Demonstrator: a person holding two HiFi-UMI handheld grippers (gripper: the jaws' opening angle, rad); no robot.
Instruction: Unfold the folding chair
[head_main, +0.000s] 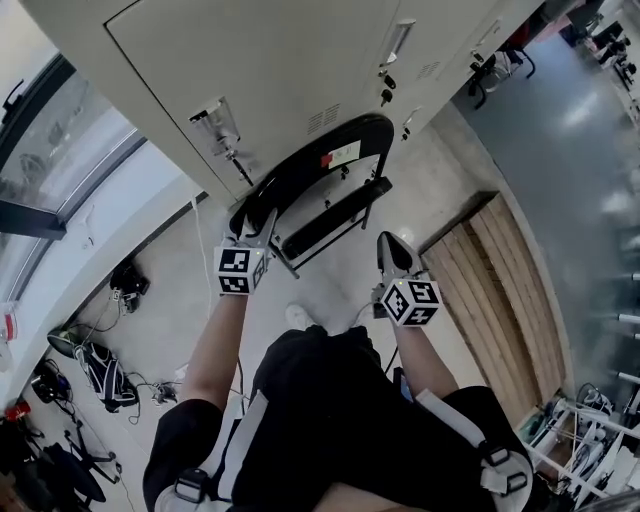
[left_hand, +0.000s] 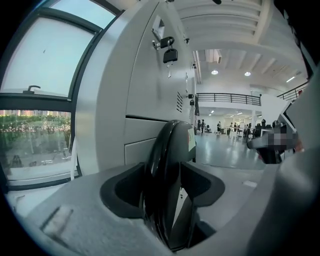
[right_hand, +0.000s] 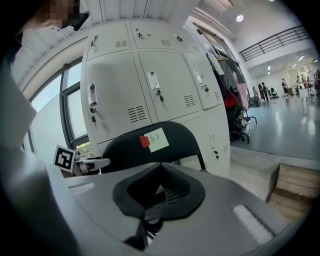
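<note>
A folded black chair (head_main: 290, 175) leans against the grey lockers, with a red and pale sticker (head_main: 343, 155) on its curved backrest. My left gripper (head_main: 258, 228) is at the backrest's left end. In the left gripper view its jaws stand wide open, and the backrest's edge (left_hand: 167, 150) sits in the gap between them at the left gripper (left_hand: 167, 190). My right gripper (head_main: 388, 245) hovers to the right of the folded seat (head_main: 330, 222), shut and empty. The right gripper view shows the right gripper (right_hand: 159, 172) facing the backrest (right_hand: 125, 145) from a short way off.
Grey lockers (head_main: 250, 70) with padlocks (left_hand: 170, 52) stand right behind the chair. A low wooden platform (head_main: 500, 290) lies on the floor to the right. Bags and cables (head_main: 100, 370) sit by the window (left_hand: 35, 100) at the left. The person's legs fill the bottom of the head view.
</note>
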